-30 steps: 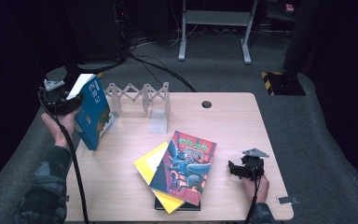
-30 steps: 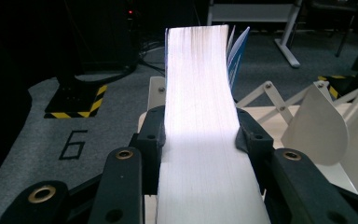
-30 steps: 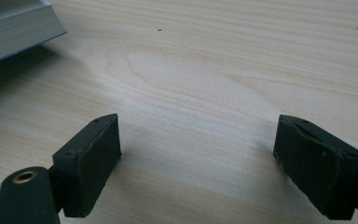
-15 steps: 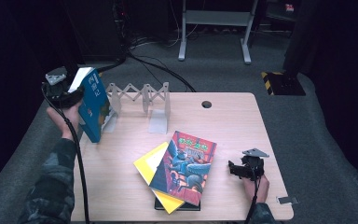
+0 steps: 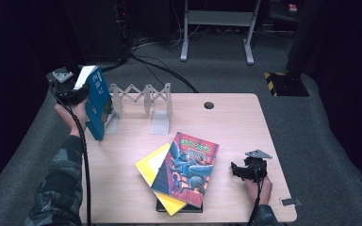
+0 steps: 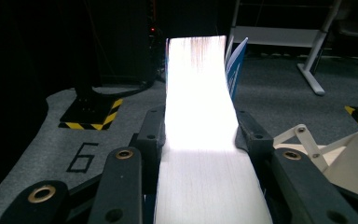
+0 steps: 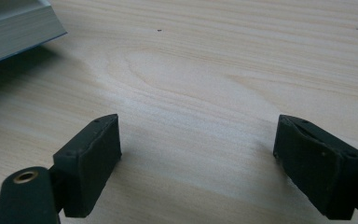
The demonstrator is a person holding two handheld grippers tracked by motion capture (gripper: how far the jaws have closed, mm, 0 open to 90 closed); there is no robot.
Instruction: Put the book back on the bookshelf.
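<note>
Your left claw [image 5: 78,92] is clamped on the page edge of the blue book [image 5: 96,101], held upright over the tabletop's [image 5: 235,122] left rear corner, beside the white accordion rack [image 5: 141,101]; that soft paper block bows between the jaws, so it could slip or twist as you swing it in, and its corner could catch a thin, light rack panel and shove the rack. Your right claw [image 5: 240,170] rests spread wide on smooth pale wood, near the glossy stack [image 5: 184,169].
</note>
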